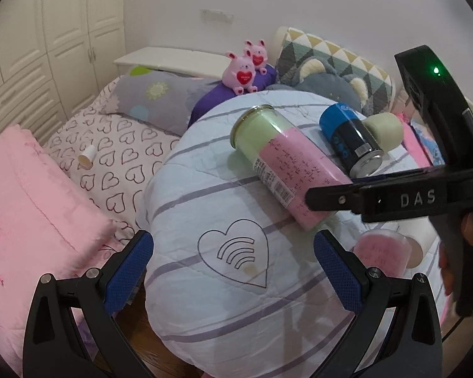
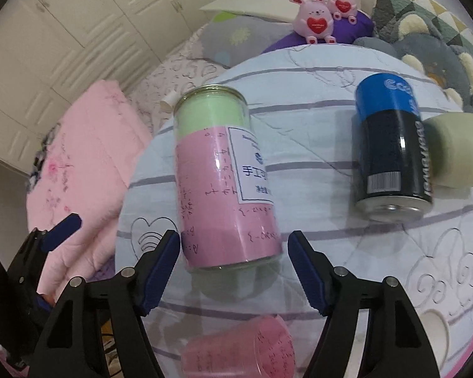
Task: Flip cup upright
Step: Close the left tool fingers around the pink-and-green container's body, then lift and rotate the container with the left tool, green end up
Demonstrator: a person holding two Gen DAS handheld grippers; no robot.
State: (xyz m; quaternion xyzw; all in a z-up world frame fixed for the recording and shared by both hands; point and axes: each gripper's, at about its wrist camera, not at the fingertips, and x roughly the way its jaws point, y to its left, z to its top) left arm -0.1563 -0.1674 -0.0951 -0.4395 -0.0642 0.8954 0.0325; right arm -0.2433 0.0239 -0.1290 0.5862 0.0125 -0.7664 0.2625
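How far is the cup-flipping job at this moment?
Nothing looks done yet: the glass cup lies on its side on the quilted cushion. In hand: the right gripper is open, its fingers on either side of the cup's base, not closed on it. The left gripper is open, apart. Left: grasp, lift, stand upright.

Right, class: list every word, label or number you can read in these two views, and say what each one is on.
"DAS": white letters on the right gripper, seen from the left wrist.
"手工": start of the white label on the glass jar; the rest is blurred.
Handwriting on the jar's pink paper: unreadable.
Blue and black can: lettering and barcode too blurred.
Pink cup: scribbles unreadable.
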